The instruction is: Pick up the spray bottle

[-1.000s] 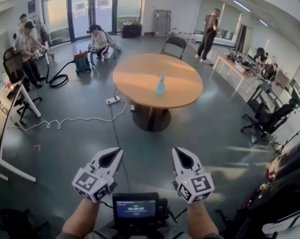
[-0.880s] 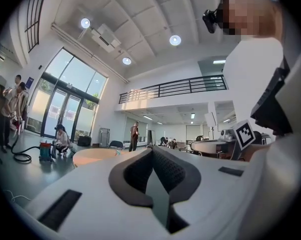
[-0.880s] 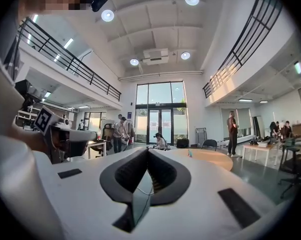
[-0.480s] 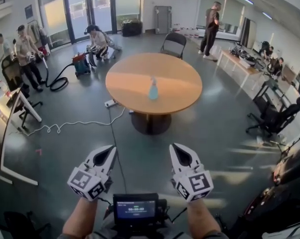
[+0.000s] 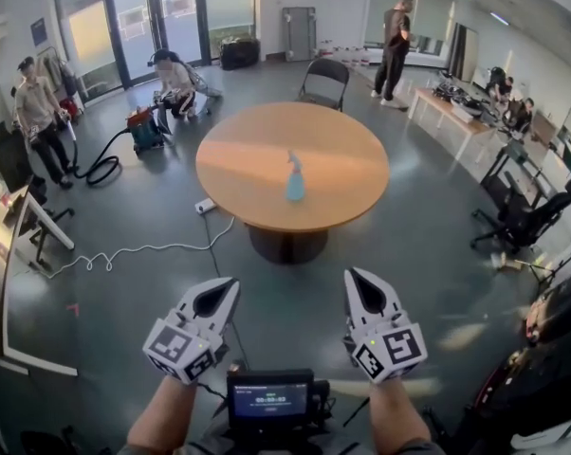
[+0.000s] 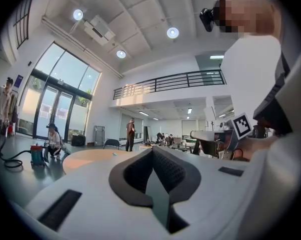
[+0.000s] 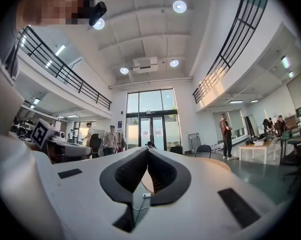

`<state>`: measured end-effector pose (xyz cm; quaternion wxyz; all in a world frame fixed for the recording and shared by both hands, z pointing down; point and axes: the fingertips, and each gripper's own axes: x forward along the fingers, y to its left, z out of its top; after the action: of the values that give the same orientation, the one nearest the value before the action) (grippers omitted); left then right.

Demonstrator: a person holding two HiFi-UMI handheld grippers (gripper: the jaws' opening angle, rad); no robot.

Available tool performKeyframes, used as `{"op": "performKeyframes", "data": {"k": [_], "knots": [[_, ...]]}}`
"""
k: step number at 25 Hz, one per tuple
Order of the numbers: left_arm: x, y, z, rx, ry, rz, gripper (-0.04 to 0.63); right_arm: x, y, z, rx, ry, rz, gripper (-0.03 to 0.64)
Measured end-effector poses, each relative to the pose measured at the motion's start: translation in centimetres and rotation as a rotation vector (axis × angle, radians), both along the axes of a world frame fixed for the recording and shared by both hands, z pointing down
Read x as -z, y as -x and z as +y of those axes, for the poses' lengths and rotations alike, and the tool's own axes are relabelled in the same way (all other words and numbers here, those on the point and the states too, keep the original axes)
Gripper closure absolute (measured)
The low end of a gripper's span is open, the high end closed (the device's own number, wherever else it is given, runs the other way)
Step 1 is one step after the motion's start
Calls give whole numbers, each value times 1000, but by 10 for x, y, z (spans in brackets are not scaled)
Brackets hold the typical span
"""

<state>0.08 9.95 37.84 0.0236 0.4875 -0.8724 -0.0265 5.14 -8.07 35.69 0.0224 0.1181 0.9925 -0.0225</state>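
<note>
The bottle (image 5: 295, 178) stands upright near the middle of the table (image 5: 347, 154), at twelve o'clock from you and well apart from both grippers. Step up to the table edge first. Then spread one gripper's jaws before you reach, and take the bottle squarely round its body, below the neck. Your left gripper (image 5: 223, 289) and right gripper (image 5: 358, 280) sit side by side, held level and pointing toward twelve. Both have their jaws pressed together and hold nothing.

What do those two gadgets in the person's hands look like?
The left gripper and right gripper are matching white wedges tapering to pointed fingers lined with black ribbed pads. Each carries a cube of black-and-white square markers at the back.
</note>
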Motion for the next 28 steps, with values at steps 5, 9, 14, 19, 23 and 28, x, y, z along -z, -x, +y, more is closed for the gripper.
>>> {"op": "performKeyframes", "data": {"k": [5, 9, 14, 19, 23, 28], "knots": [[1, 57, 11, -23, -23, -15, 592, -4, 40, 8, -60, -31, 0, 611], [1, 100, 24, -48, -16, -40, 592, -8, 76, 13, -127, -38, 15, 611], [-3, 148, 35, -58, -29, -30, 591, -9, 113, 25, -151, -65, 47, 611], [-3, 178, 37, -84, -54, -5, 591, -3, 137, 33, -166, -85, 30, 611], [-8, 199, 33, -101, -55, 4, 591, -4, 160, 38, -148, -100, 44, 611], [-12, 224, 9, -118, -36, -6, 591, -9, 196, 24, -90, -85, 33, 600]]}}
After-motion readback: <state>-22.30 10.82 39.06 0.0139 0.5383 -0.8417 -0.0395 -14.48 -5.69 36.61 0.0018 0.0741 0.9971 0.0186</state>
